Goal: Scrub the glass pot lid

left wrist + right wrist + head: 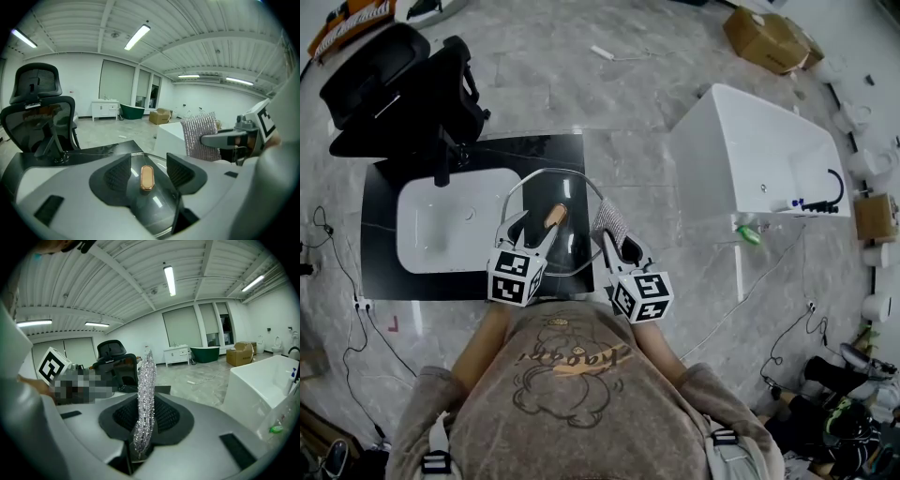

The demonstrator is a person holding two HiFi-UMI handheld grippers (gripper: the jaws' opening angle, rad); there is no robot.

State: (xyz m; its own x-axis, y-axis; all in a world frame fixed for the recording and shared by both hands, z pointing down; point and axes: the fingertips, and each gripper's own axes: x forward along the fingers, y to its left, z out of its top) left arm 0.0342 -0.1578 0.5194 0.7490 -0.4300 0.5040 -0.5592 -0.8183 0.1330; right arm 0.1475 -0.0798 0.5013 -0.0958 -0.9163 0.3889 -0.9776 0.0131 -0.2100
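Observation:
The glass pot lid (574, 200) lies flat on the black counter (382, 192), to the right of the basin. Its oval copper-coloured knob (555, 217) points up. My left gripper (532, 231) is open over the lid. In the left gripper view the knob (147, 178) sits between the two pads with a gap on each side. My right gripper (611, 242) is shut on a silver scrubbing cloth (609, 219), which it holds upright beside the lid's right rim. In the right gripper view the cloth (146, 399) stands pinched between the jaws.
A white sink basin (450, 220) is set in the counter left of the lid. A black office chair (403, 84) stands behind it. On the floor at the right are a white bathtub (759, 159), a cardboard box (764, 37) and cables.

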